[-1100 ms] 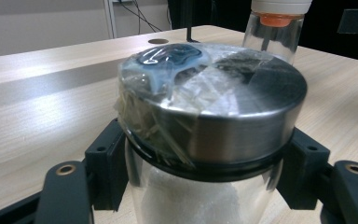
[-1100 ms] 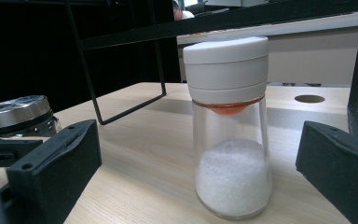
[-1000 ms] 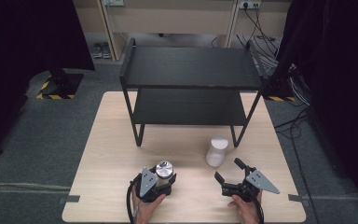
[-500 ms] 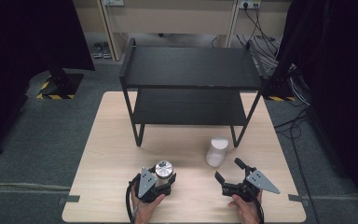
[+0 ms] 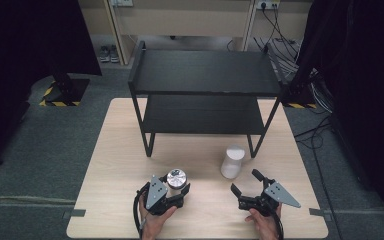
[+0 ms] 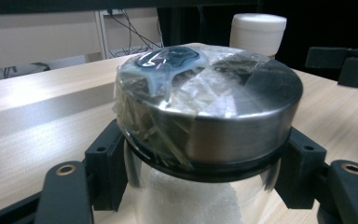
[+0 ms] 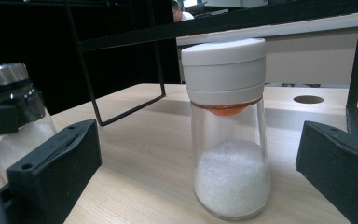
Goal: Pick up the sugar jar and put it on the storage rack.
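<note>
Gripping the steel-lidded jar (image 5: 175, 178) as before, the left hand-held gripper (image 5: 178, 188) stays put; the right hand-held gripper (image 5: 246, 183) remains wide open.

The table (image 5: 120, 150) is pale beige wood with a light grain. On it sits a two-tier shelf rack (image 5: 202, 75), matte black all over. At 5 o'clock from the rack's middle there's a shaker (image 7: 227, 135) with a white cap, clear glass, white grains inside and an orange-red ring under the cap. The jar (image 6: 205, 121) at about 7 o'clock has a brushed silver lid with a dark blue blob under shiny clear wrap, plus white stuff in clear glass. Both grippers, left gripper (image 5: 177, 192) and right gripper (image 5: 245, 184), are black with grey plates. Floor (image 5: 40, 145) is dull grey-green carpet, with a yellow-and-black hazard stripe (image 5: 60, 102) at 9 o'clock.
</note>
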Action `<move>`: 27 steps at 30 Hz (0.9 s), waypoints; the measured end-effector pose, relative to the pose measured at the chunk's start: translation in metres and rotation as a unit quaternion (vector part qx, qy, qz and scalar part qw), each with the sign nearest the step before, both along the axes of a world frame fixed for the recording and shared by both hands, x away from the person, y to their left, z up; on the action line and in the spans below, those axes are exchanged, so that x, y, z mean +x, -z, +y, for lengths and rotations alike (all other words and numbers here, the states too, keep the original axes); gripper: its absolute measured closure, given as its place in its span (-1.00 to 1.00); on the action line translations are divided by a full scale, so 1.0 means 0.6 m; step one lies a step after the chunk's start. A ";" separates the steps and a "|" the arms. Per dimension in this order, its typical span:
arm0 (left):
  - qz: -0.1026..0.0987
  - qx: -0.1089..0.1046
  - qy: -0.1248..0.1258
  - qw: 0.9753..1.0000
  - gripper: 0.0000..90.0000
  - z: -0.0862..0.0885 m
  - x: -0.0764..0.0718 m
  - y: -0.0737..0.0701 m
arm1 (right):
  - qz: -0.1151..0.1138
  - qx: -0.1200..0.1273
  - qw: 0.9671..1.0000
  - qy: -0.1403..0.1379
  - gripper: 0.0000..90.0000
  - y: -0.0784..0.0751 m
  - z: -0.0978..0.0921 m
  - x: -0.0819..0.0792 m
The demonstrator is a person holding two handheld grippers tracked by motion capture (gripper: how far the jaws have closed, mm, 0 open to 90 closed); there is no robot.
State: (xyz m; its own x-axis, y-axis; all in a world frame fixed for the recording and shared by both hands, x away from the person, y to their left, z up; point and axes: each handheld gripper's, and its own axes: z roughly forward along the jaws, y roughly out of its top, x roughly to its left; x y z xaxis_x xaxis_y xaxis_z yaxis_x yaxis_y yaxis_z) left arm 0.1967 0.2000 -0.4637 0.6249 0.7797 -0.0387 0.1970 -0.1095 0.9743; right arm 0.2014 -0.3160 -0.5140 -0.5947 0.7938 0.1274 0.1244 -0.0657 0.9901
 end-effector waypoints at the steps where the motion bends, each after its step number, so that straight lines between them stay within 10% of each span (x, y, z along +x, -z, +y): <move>1: 0.001 -0.002 0.003 1.000 -0.31 0.002 0.002 -0.005 | 0.000 0.000 1.000 0.000 -0.99 0.000 0.000 0.000; 27: -0.020 -0.010 0.059 0.998 -0.31 0.033 0.060 -0.144 | 0.002 0.004 1.000 0.003 -0.99 0.001 -0.001 0.001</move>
